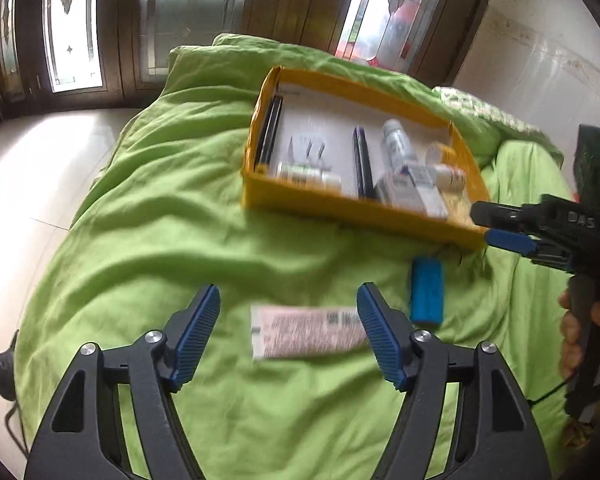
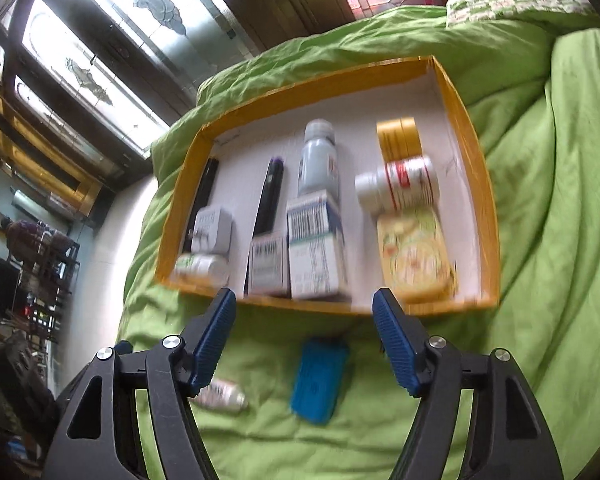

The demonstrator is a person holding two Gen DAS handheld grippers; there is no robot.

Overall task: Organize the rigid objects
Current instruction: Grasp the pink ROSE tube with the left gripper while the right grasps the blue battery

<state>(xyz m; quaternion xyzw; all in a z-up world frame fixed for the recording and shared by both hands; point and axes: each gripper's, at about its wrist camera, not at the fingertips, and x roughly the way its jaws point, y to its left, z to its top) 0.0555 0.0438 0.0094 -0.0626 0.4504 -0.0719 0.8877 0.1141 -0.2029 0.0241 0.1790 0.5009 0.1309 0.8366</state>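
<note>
Hand-held gripper point(image 1: 288, 312) above green bedding point(image 1: 160, 220).

Bed under a wrinkled lime-green quilt point(image 1: 172, 216) fills mid-frame. Directly on it: yellow cardboard tray point(image 1: 340, 210) at upper centre, blue rectangular case point(image 1: 427, 296) below its lower right corner, pink printed tube point(image 1: 306, 332) lower centre, patterned pillow point(image 1: 480, 110) upper right.

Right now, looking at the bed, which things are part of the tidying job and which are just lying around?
Part of the job:
- yellow box holding the sorted bottles and cartons
- pink tube, loose on the sheet
- blue case, loose on the sheet
- left gripper and right gripper, both open and empty

Just lying about:
- green sheet
- patterned pillow
- black device with a green light
</note>
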